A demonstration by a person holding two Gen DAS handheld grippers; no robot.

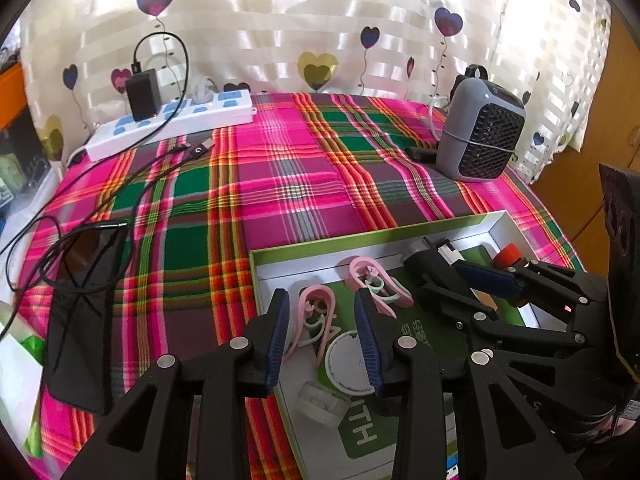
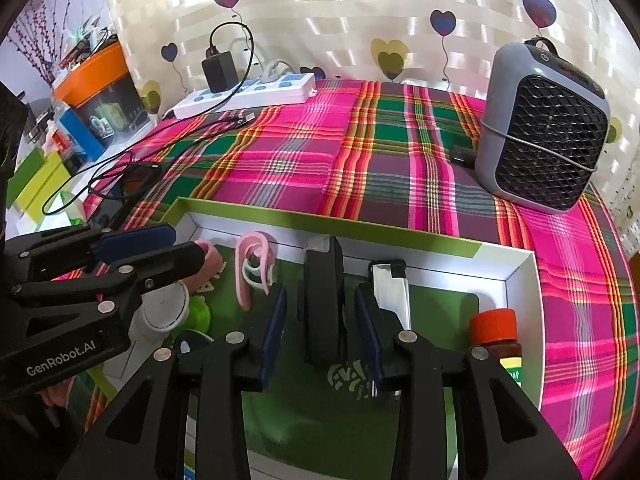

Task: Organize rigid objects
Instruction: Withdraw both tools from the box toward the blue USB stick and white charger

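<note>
Two pink clips [image 1: 316, 312] in box [image 1: 320, 246]; bottle [image 2: 496, 332] partly hidden. Left gripper [image 1: 326, 336] and right gripper [image 2: 322, 332] fingers apart, gripping nothing.

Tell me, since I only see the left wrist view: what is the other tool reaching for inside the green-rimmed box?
Observer: A black rectangular plastic block stands upright between the right gripper's fingers, which do not touch it.
Operator: Anything beside it?
Observer: A shiny white lighter-shaped piece with a black cap lies just right of the block.
Operator: And that red thing?
Observer: It is the red cap of a small bottle with brown contents and a yellow label.
</note>
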